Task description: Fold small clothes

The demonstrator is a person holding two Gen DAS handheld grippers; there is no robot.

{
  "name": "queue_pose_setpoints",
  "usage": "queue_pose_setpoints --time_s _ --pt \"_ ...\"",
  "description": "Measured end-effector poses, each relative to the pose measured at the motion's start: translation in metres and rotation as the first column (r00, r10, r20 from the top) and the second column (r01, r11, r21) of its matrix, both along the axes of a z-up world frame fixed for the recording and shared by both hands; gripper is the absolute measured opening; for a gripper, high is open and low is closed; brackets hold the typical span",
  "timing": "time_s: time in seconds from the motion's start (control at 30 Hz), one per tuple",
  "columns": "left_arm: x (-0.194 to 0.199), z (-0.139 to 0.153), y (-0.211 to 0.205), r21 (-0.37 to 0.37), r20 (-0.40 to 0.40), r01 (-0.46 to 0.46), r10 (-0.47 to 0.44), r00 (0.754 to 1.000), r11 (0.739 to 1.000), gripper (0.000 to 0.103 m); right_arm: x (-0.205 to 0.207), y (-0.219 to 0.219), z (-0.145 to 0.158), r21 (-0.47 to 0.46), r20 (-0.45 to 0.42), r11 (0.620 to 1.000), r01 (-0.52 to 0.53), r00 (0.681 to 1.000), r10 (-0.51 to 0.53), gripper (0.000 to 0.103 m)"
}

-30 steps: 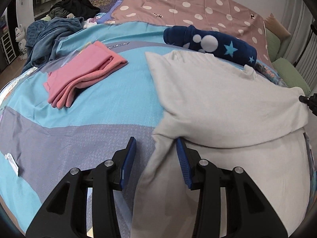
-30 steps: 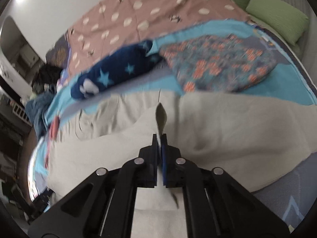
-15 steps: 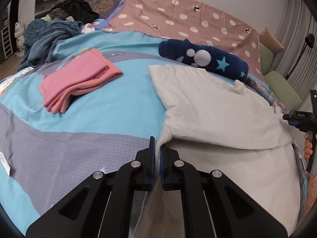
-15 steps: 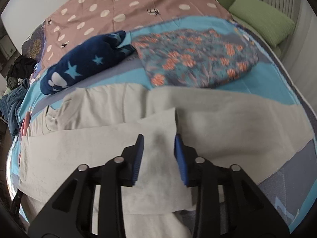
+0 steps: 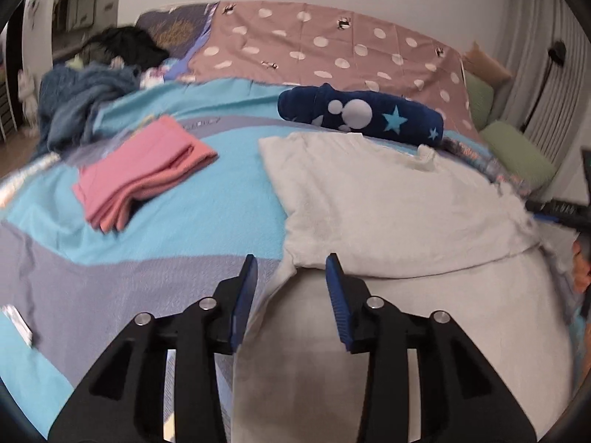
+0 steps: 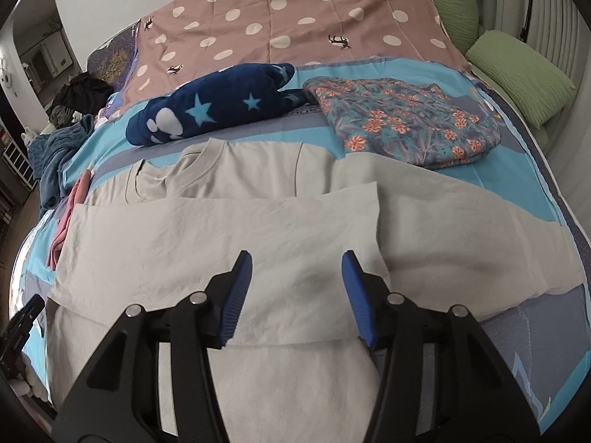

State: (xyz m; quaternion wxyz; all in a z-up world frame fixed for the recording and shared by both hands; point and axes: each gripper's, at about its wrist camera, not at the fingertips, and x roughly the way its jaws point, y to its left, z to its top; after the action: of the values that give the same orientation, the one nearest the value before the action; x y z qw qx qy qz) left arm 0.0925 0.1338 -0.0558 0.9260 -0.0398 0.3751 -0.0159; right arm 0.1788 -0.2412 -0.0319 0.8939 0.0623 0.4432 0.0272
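A pale grey T-shirt (image 5: 388, 199) lies spread on the bed, its lower part folded up over the body; it also shows in the right wrist view (image 6: 229, 236). My left gripper (image 5: 291, 288) is open and empty, just above the shirt's left edge at the fold. My right gripper (image 6: 297, 291) is open and empty, hovering over the folded flap near its right edge. The right gripper's tip (image 5: 554, 208) shows at the right of the left wrist view.
A folded pink garment (image 5: 144, 177) lies left of the shirt. A navy star-print fleece roll (image 5: 362, 118) lies behind it. A folded floral garment (image 6: 402, 118) sits at the right. Green pillows (image 6: 521, 74) and a blue clothes pile (image 5: 77, 107) edge the bed.
My left gripper closed on the shirt's edge half a second ago and has now opened and let go. My right gripper released the flap, which now lies flat, and opened wider.
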Motion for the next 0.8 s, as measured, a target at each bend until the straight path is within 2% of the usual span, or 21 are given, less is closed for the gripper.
queue_pose_setpoints --time_s 0.07,0.2,0.27,0.37,0.53,0.63,0.8 --pt "0.006 -0.007 -0.008 0.058 -0.030 0.006 -0.004 1.000 0.998 0.039 0.002 0.004 0.001 0.011 -0.007 1.000 -0.011 1.000 0.011 0.052" --pt "0.006 -0.015 -0.004 0.029 -0.061 0.001 0.000 0.998 1.000 0.039 0.013 0.033 0.008 0.053 -0.024 0.994 -0.092 0.995 0.093 0.052" --pt "0.005 -0.015 -0.001 0.025 -0.059 -0.004 0.006 0.998 1.000 0.039 0.023 0.068 0.016 0.029 -0.015 0.981 -0.190 0.982 0.191 0.052" --pt "0.007 -0.014 0.003 0.034 -0.052 -0.019 0.021 0.998 0.999 0.039 0.042 0.136 0.022 -0.027 -0.019 0.946 -0.323 0.946 0.323 0.052" --pt "0.012 -0.013 0.002 0.021 -0.044 0.001 0.000 0.999 1.000 0.039 0.079 0.266 0.016 -0.009 -0.082 0.847 -0.531 0.845 0.528 0.051" --pt "0.014 -0.016 0.004 -0.009 -0.045 0.009 -0.010 0.999 1.000 0.039 0.096 0.327 0.007 -0.047 -0.114 0.809 -0.585 0.808 0.578 0.050" --pt "0.020 -0.017 0.013 -0.070 -0.041 0.002 -0.005 0.999 0.998 0.037 0.120 0.389 -0.017 -0.133 -0.177 0.772 -0.622 0.781 0.599 0.052"
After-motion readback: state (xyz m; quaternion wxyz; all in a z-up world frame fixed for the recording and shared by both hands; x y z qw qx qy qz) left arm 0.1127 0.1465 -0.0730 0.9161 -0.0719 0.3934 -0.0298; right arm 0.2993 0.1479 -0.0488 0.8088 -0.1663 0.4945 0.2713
